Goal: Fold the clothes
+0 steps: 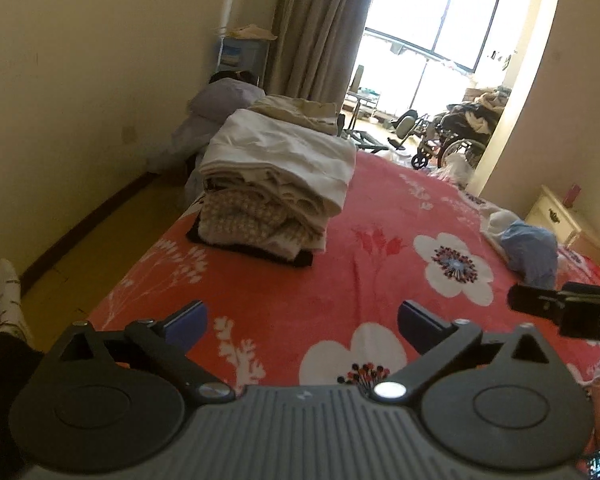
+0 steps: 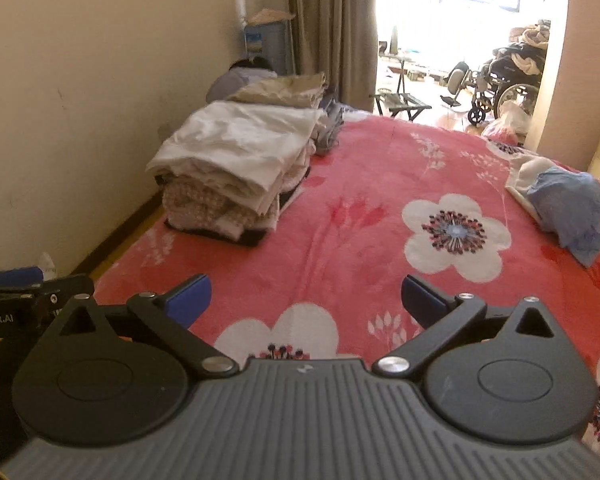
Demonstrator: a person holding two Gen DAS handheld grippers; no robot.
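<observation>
1. Both jaws stand wide and empty: the left hand-held gripper (image 1: 302, 322) and the right hand-held gripper (image 2: 306, 300) hover over the near edge of the bed (image 2: 360, 168).
2. The folded stack (image 1: 272, 184) sits at the bed's left edge; a careless brush could tip it to the floor.
3. The crumpled blue garment (image 2: 572, 208) lies near the right edge, atop white cloth (image 2: 528, 176); grabbing both together would spoil the fold.

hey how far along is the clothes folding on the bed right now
Done: a folded stack sits near the bed's wall side. In hand: nothing; the left gripper and right gripper are both open and empty. Left: a crumpled blue garment and the white one beneath it.
</observation>
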